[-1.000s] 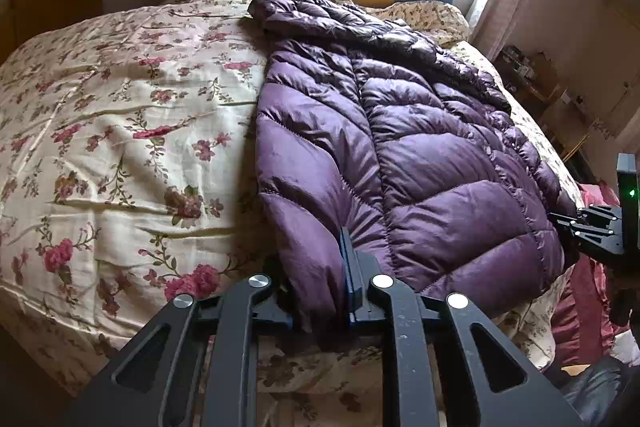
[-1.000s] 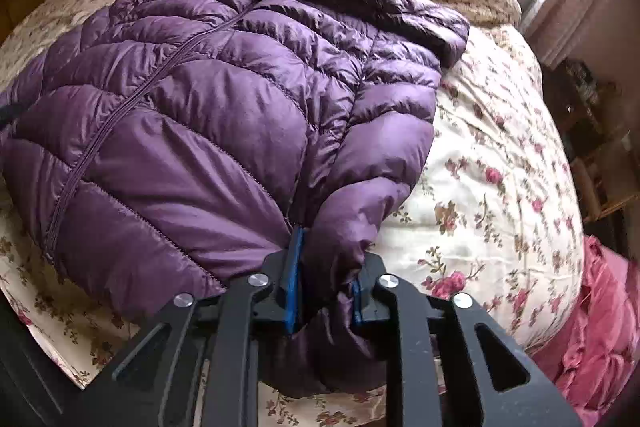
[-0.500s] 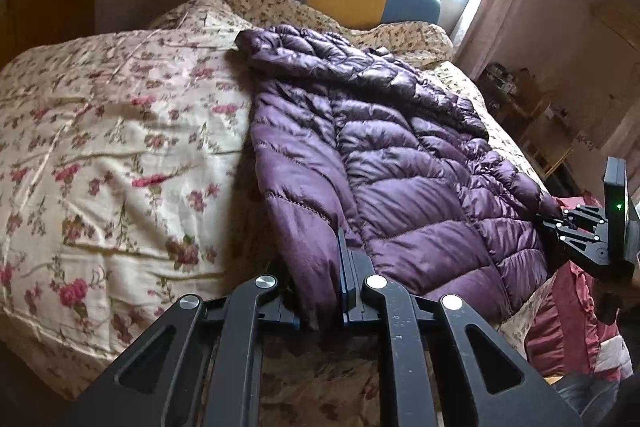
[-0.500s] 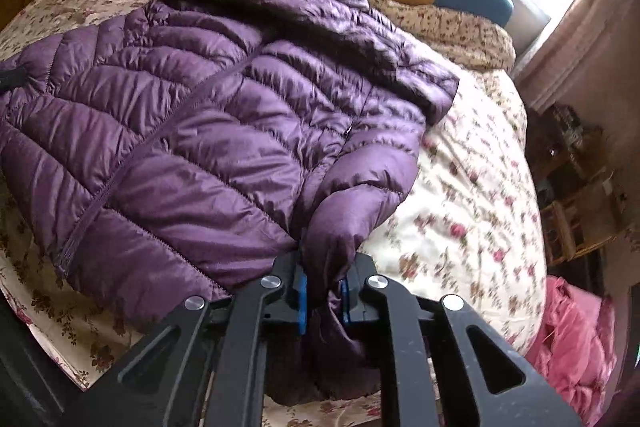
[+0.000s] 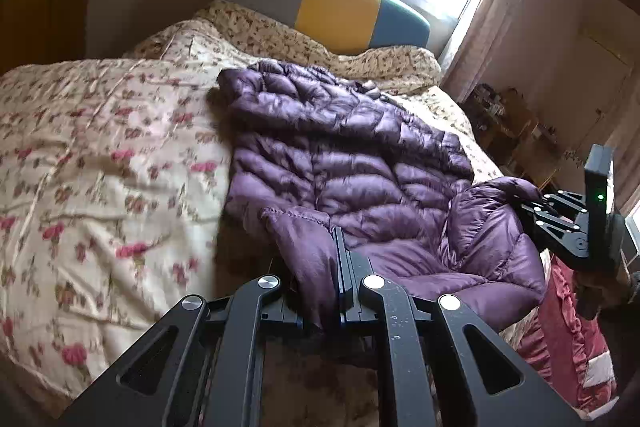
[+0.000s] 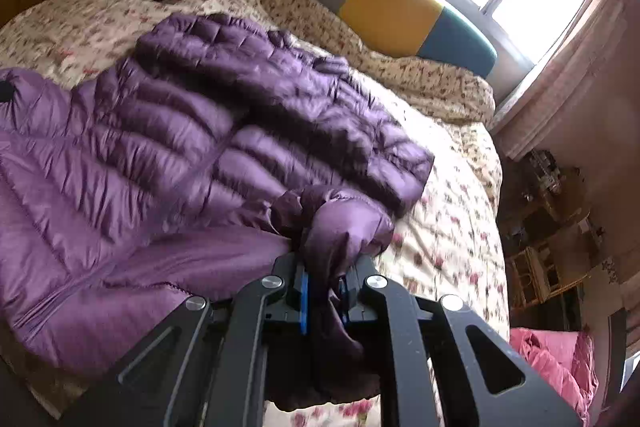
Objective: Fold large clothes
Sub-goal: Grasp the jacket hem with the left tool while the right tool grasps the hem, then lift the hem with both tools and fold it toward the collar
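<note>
The purple puffer jacket (image 5: 340, 163) lies spread on the floral bed (image 5: 100, 167), hood toward the headboard (image 5: 340, 7), and the folding has barely begun. The 2 hem corners are pinched and raised off the quilt — the left hand-held gripper (image 5: 332, 307) clenched on the near corner, the right hand-held gripper (image 6: 324, 295) clenched on the other. Everything past this first lift is left to do. No brand, label or writing is readable.
</note>
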`<state>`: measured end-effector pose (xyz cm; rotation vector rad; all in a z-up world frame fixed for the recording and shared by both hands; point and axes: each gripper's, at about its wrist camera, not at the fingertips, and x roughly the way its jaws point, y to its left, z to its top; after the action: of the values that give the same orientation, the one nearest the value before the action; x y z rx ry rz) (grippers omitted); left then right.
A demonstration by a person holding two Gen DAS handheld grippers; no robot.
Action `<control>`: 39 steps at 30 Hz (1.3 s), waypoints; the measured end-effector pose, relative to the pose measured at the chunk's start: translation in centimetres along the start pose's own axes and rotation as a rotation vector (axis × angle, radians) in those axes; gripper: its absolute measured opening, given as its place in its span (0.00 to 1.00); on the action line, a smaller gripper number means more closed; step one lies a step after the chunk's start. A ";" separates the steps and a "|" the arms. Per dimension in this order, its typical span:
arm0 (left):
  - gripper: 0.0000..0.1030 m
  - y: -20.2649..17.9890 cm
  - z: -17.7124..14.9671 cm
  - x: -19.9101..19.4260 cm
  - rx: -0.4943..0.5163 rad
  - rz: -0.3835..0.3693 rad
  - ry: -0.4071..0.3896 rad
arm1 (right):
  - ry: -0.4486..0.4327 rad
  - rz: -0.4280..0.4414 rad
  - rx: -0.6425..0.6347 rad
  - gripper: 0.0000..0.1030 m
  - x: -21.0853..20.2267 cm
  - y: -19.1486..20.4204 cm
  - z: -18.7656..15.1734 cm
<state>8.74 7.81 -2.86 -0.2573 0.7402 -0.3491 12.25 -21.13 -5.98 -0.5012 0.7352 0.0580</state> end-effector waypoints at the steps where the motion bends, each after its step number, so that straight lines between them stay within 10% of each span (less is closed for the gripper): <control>1: 0.11 0.0 0.7 0.2 0.001 -0.001 -0.008 | -0.009 -0.004 0.006 0.09 0.3 -0.3 0.7; 16: 0.08 1.2 13.4 8.5 -0.016 0.020 -0.064 | -0.040 -0.053 0.157 0.08 8.4 -6.6 11.0; 29: 0.09 4.6 21.7 20.1 -0.115 0.135 0.002 | 0.111 -0.035 0.294 0.15 20.7 -10.4 16.1; 35: 0.31 7.0 22.6 23.6 -0.201 0.156 0.089 | 0.134 -0.004 0.319 0.45 22.8 -11.5 16.7; 39: 0.69 8.3 23.7 22.9 -0.275 0.127 0.053 | 0.121 0.028 0.385 0.73 22.6 -13.3 17.4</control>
<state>42.72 8.73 -2.87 -0.4589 0.8524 -0.1329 42.98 -27.66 -4.30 -0.1277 0.8486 -0.0876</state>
